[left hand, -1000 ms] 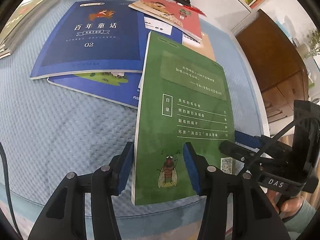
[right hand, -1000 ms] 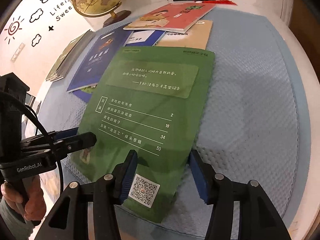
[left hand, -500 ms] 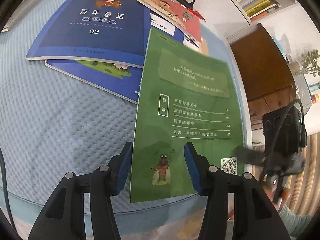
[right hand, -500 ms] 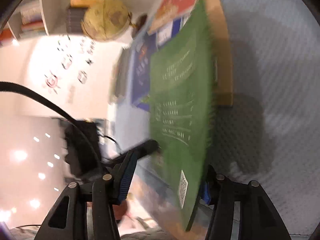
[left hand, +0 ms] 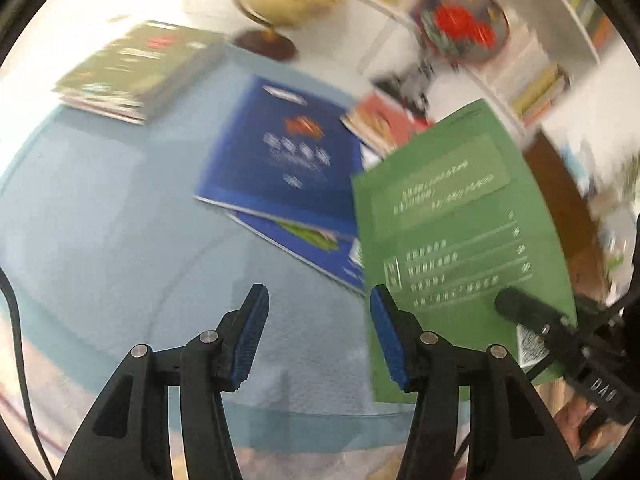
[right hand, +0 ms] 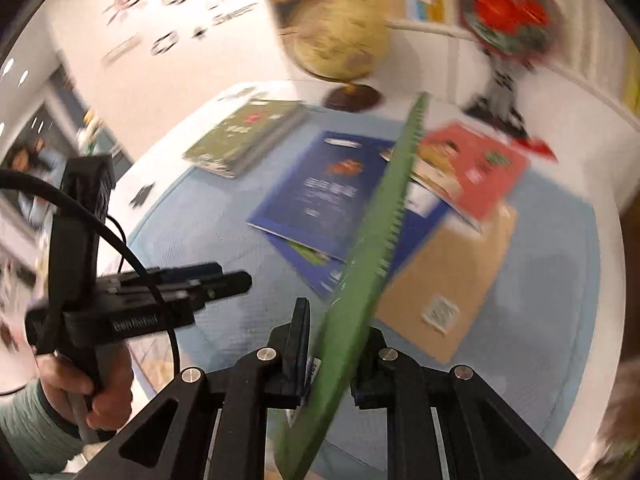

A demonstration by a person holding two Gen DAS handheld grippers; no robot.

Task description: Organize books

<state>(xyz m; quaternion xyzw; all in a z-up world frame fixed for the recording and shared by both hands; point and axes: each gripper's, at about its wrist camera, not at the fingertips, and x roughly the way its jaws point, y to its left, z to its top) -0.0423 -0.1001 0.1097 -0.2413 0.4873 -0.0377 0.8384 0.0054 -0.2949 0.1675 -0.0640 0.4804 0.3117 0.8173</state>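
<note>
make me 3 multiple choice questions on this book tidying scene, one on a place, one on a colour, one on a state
1. Where is the stack of books?
A. by the globe's base
B. under the tan book
C. on the floor

2. What colour is the book in the right gripper?
A. red
B. green
C. blue

3. How is the left gripper?
A. shut on the blue book
C. out of view
B. open, nothing between its fingers

Answers: 1 A, the stack lies next to the globe. 2 B, the green book is pinched edge-on and lifted. 3 B, only the light blue mat shows in the gap.
</note>
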